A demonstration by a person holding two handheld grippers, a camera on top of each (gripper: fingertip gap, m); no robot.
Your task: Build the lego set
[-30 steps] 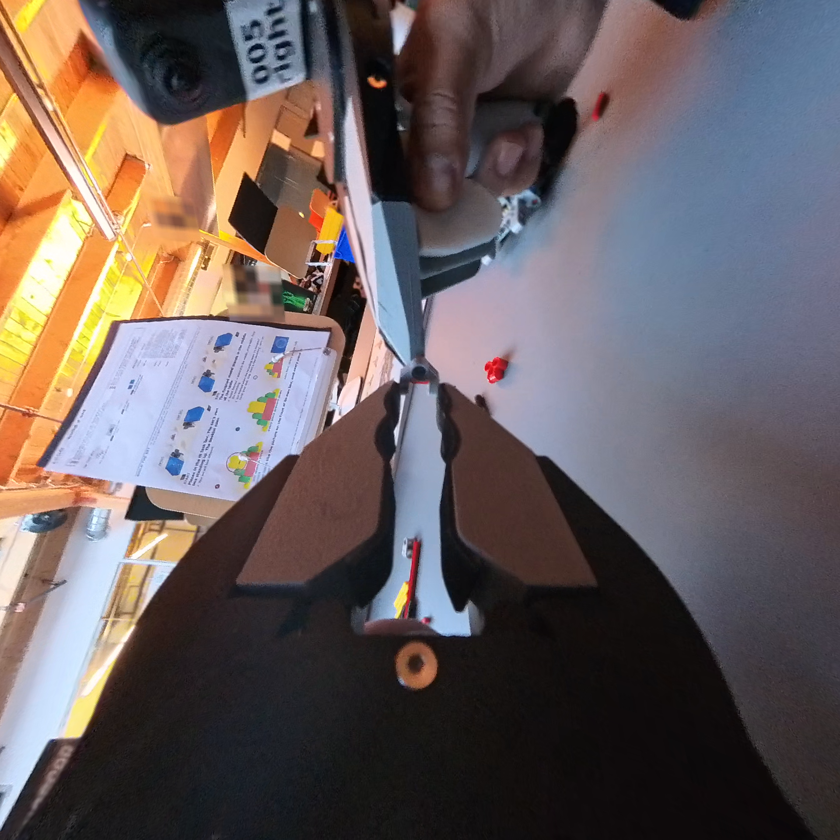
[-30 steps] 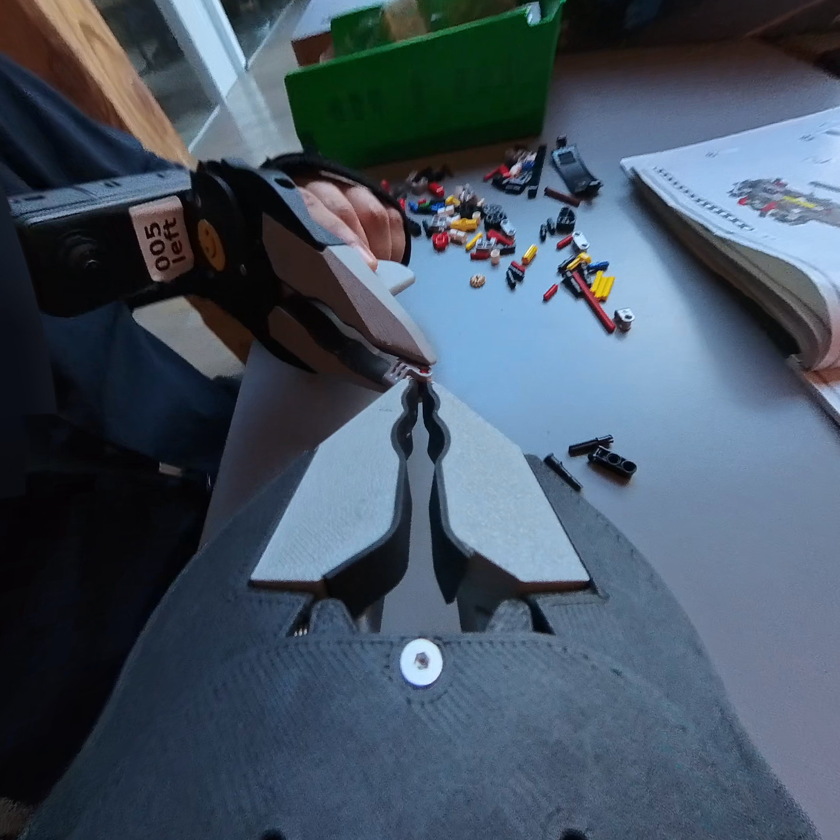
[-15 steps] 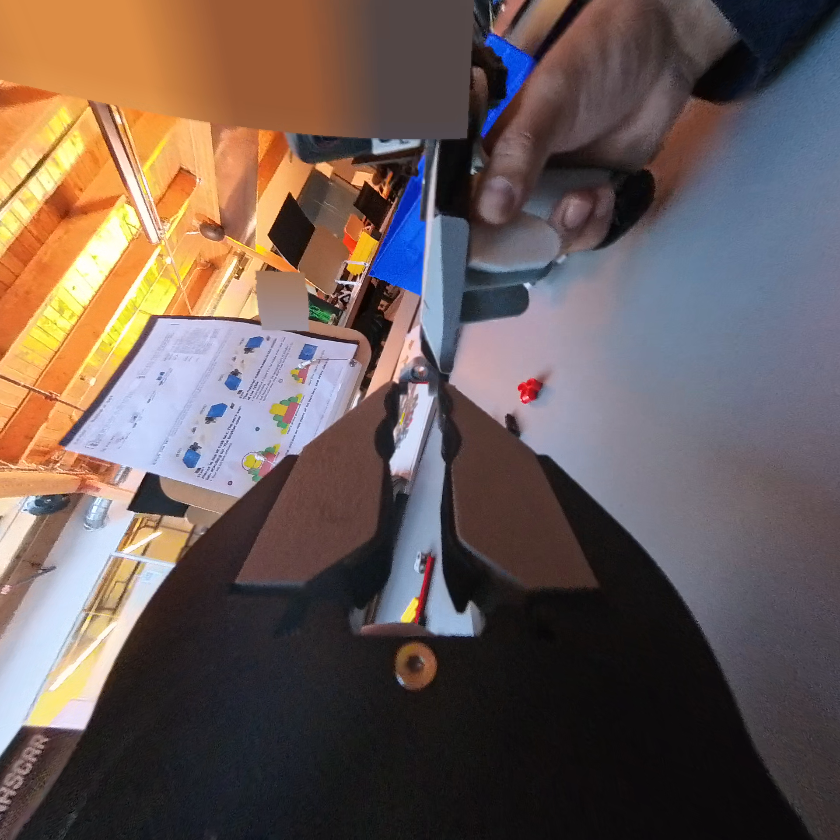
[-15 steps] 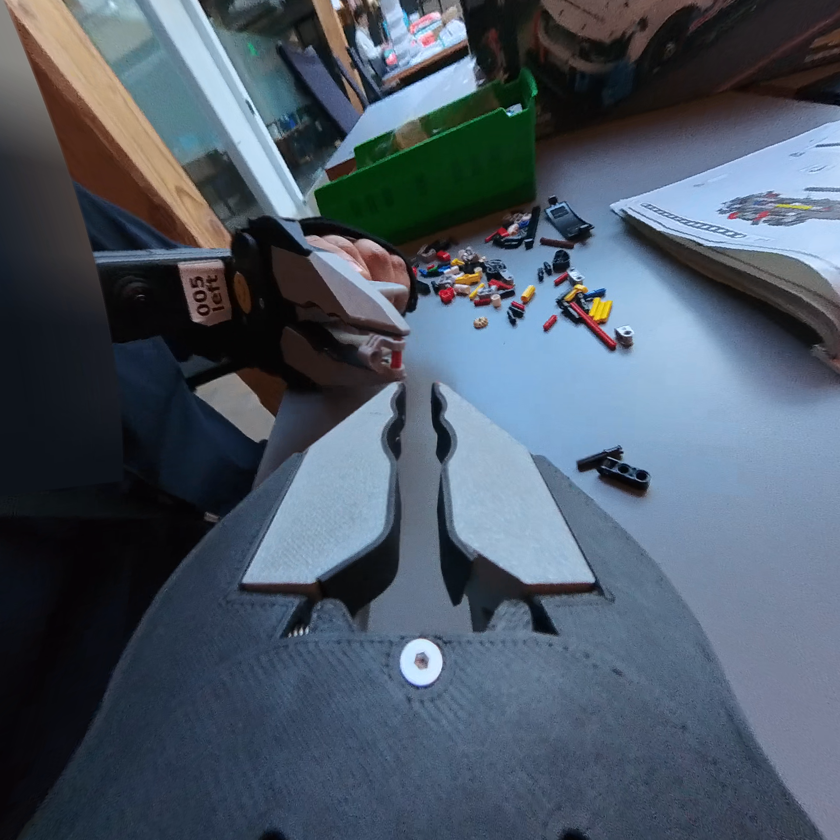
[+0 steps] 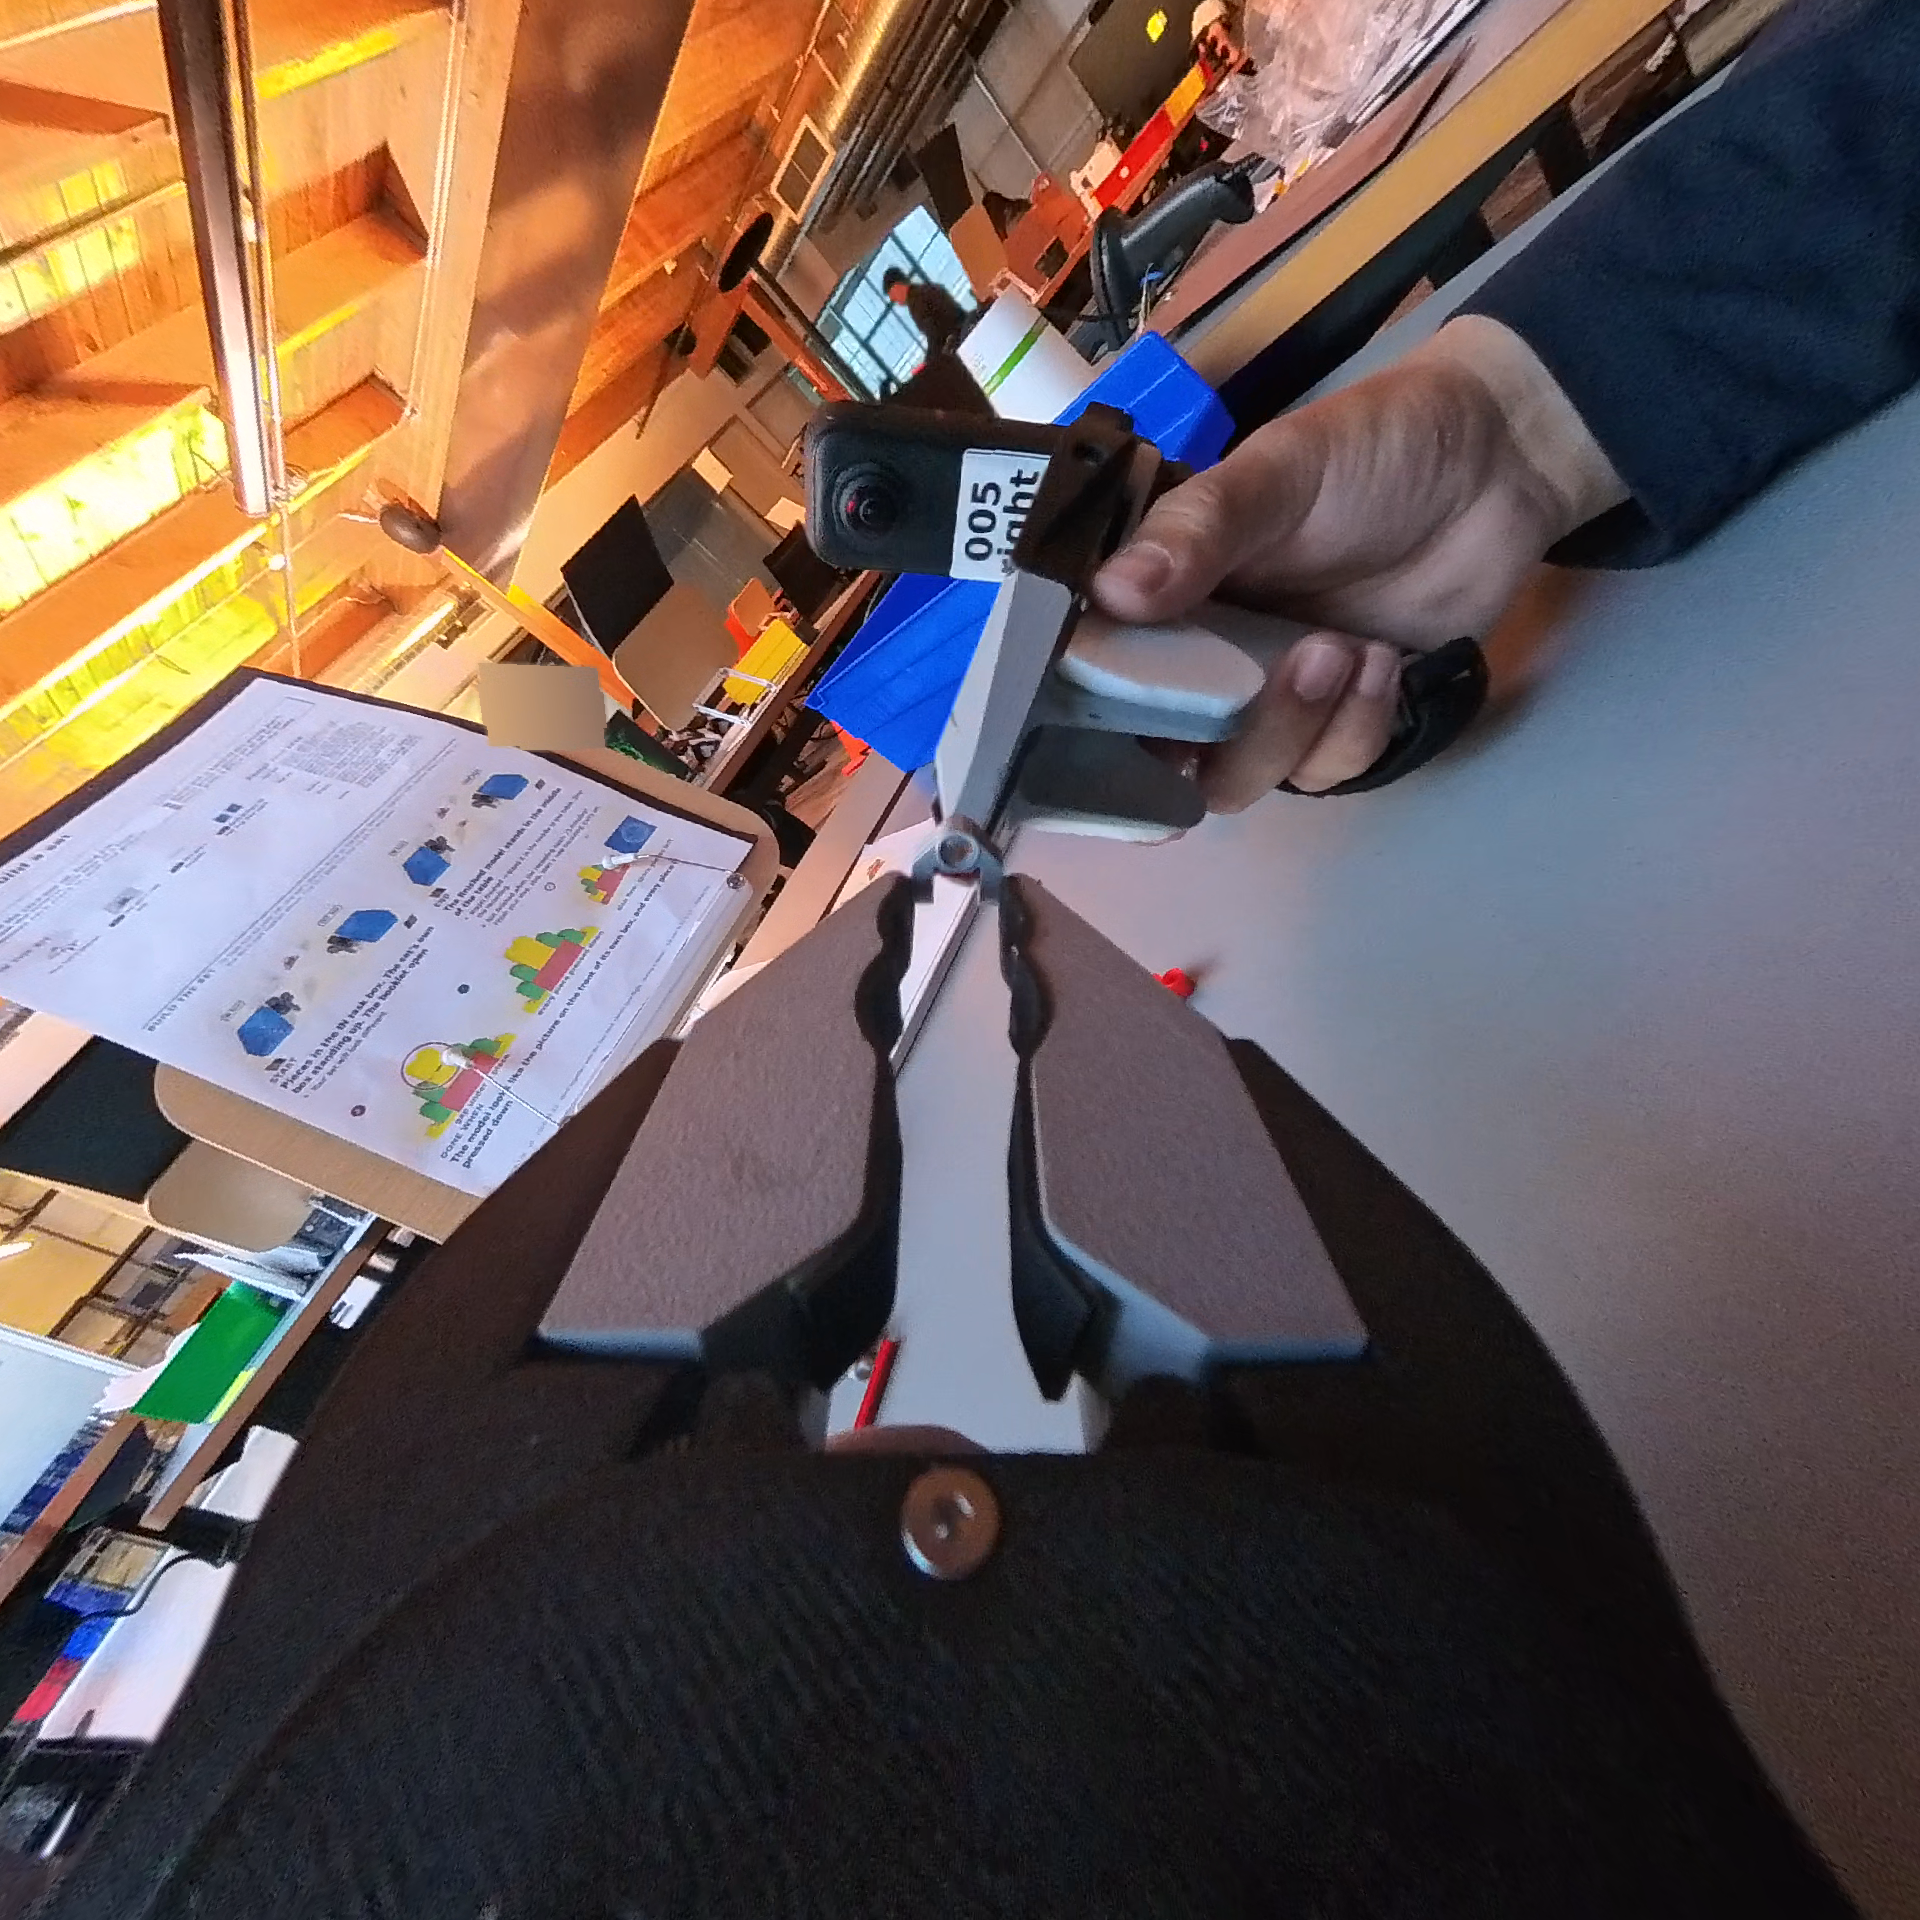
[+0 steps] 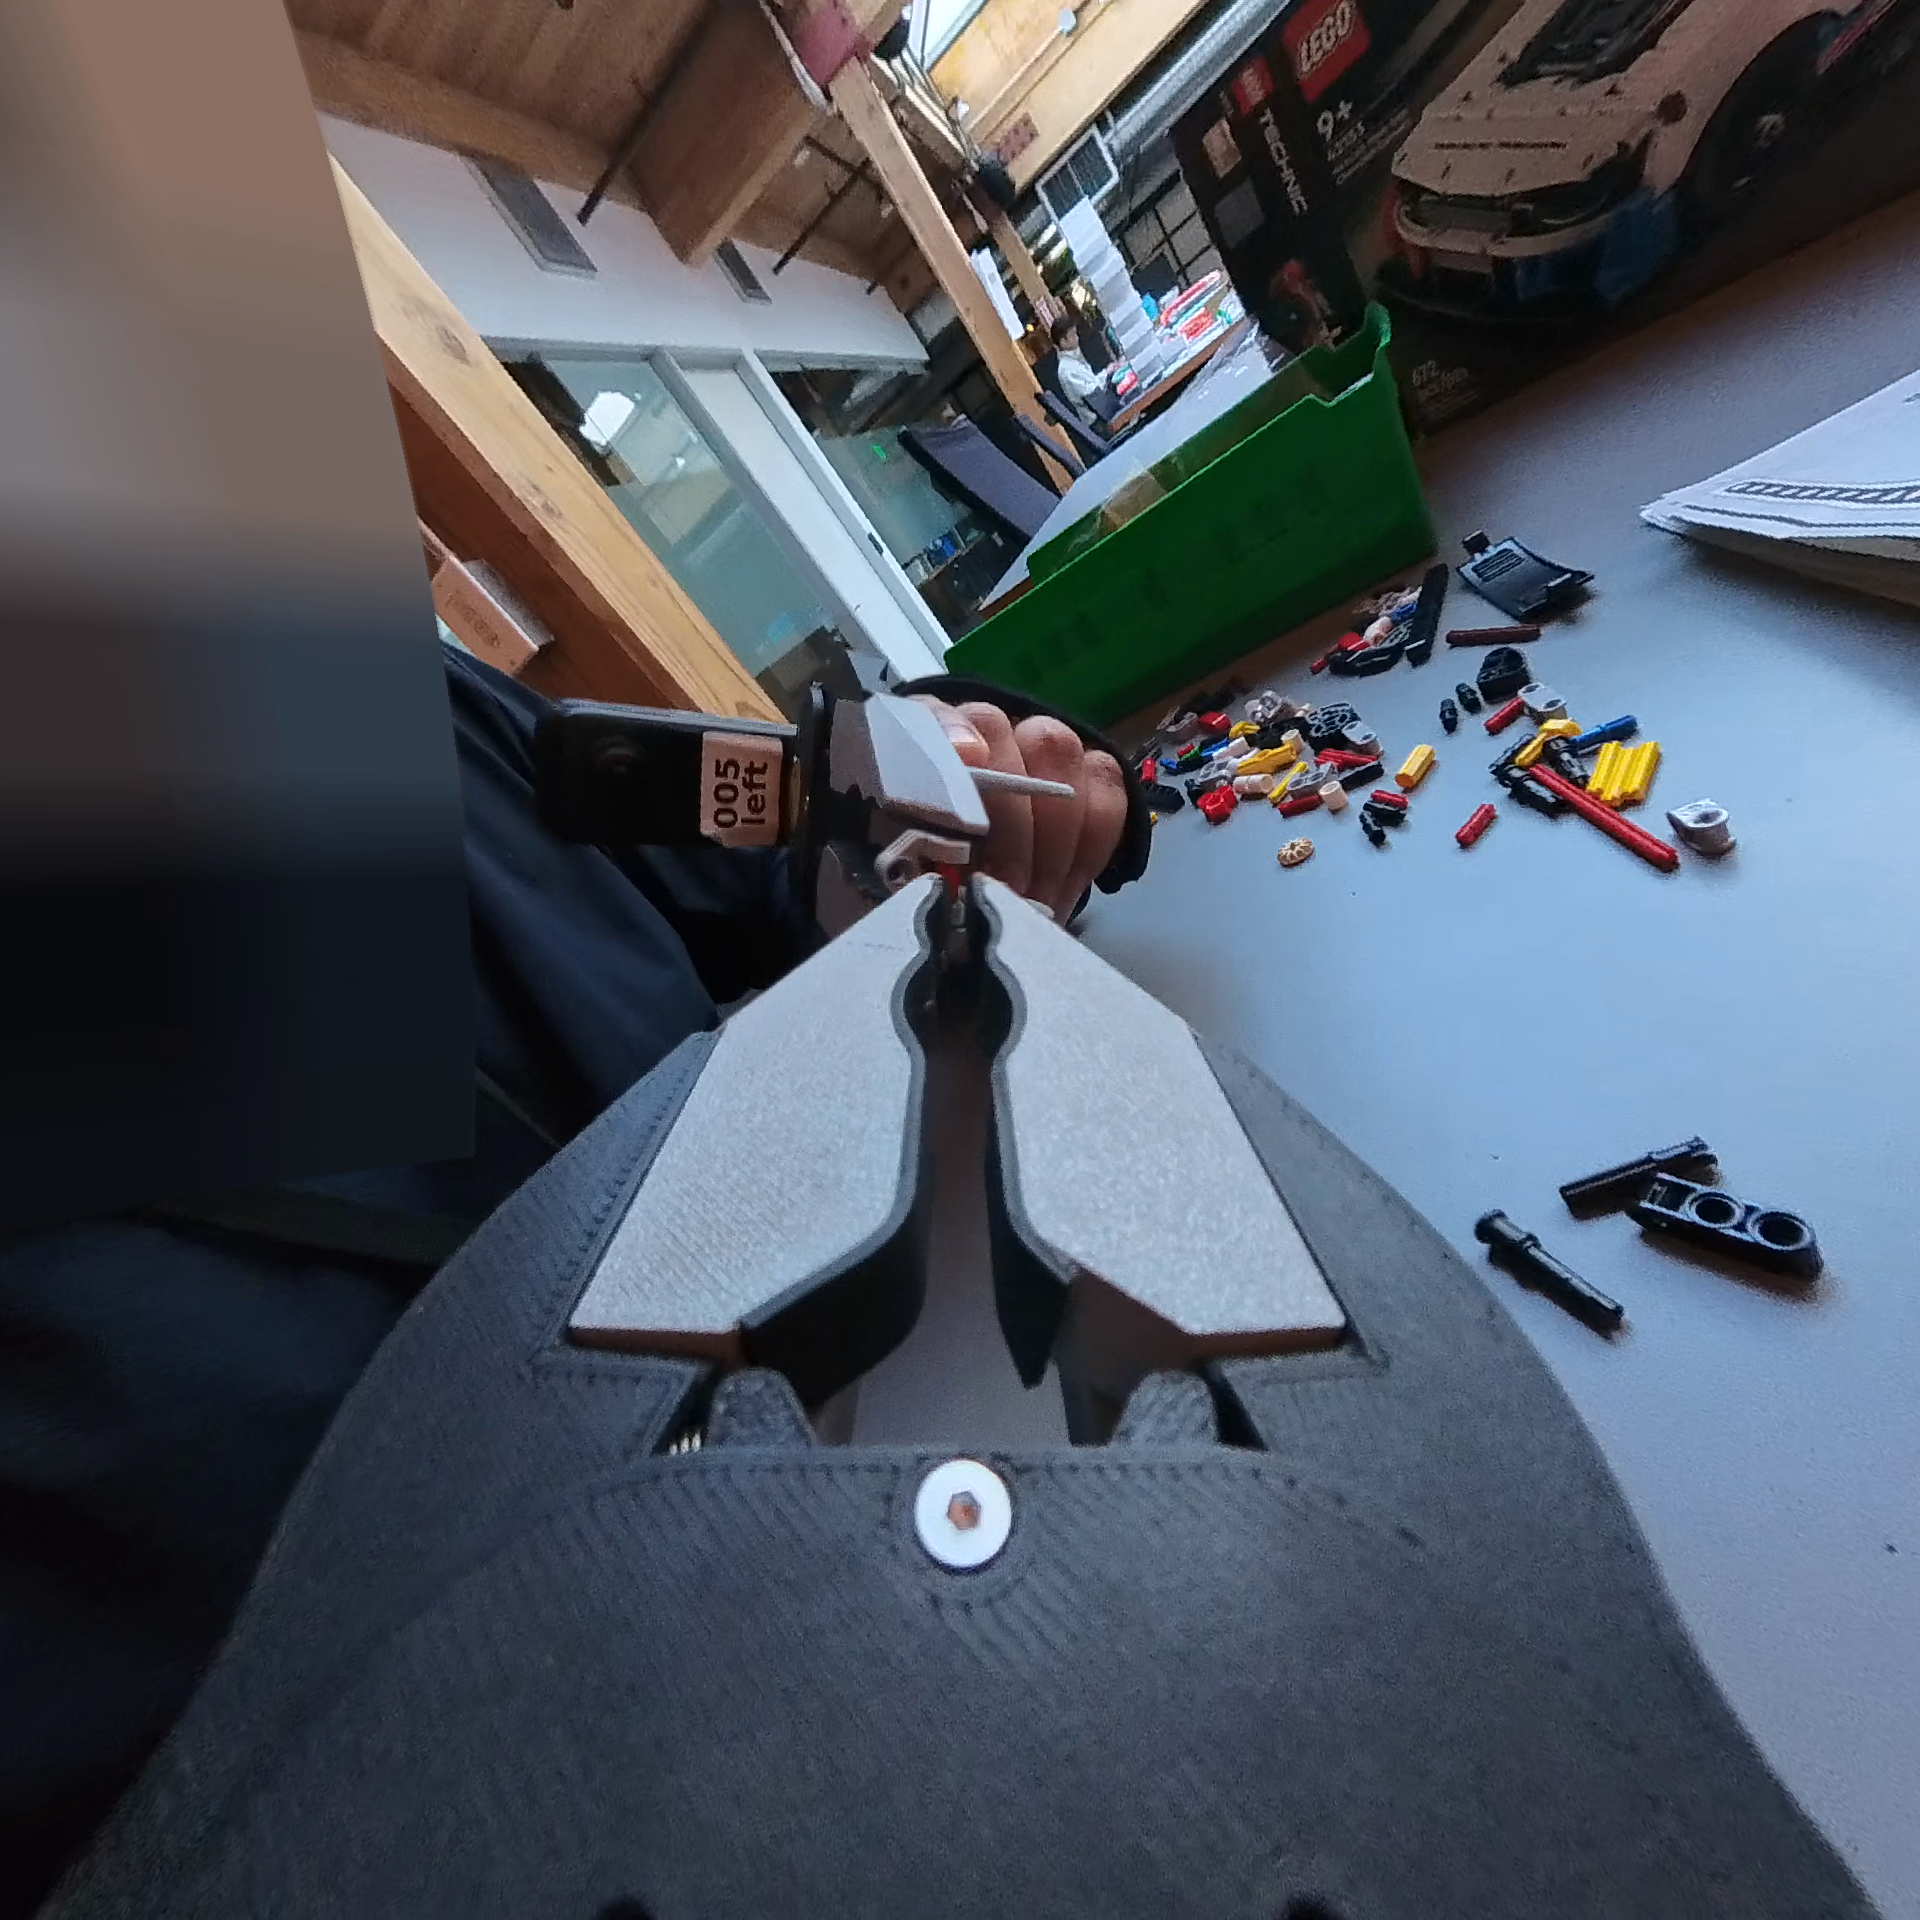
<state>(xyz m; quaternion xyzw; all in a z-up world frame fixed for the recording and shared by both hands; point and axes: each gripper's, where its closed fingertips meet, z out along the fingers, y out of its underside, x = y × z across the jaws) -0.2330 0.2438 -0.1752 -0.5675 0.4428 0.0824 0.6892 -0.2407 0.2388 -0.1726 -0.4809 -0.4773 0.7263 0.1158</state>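
Observation:
My left gripper [image 5: 956, 883] is shut on a small grey connector piece [image 5: 956, 854], held in the air above the grey table [image 5: 1558, 1039]. In the right wrist view the same piece [image 6: 902, 847] sits in the left gripper [image 6: 920, 847], with a red pin [image 6: 948, 881] sticking out of it. My right gripper [image 6: 951, 902] meets it tip to tip and is shut on the red pin. In the left wrist view the right gripper [image 5: 961, 821] comes down from above, held by a hand [image 5: 1330, 582].
A pile of small coloured parts [image 6: 1403, 748] lies before a green bin [image 6: 1195, 582]. A black beam [image 6: 1725, 1231] and a black pin [image 6: 1548, 1268] lie near right. A booklet [image 6: 1818, 509] lies far right. An instruction sheet [image 5: 343, 914], a blue bin [image 5: 935, 644] and a red part [image 5: 1174, 979] show. Both grippers' tips are close together, under 4 cm apart.
A second ago my right gripper was shut at the left gripper's tip. It opened and drew back, then came in and shut on the red pin. The left gripper kept its grey piece.

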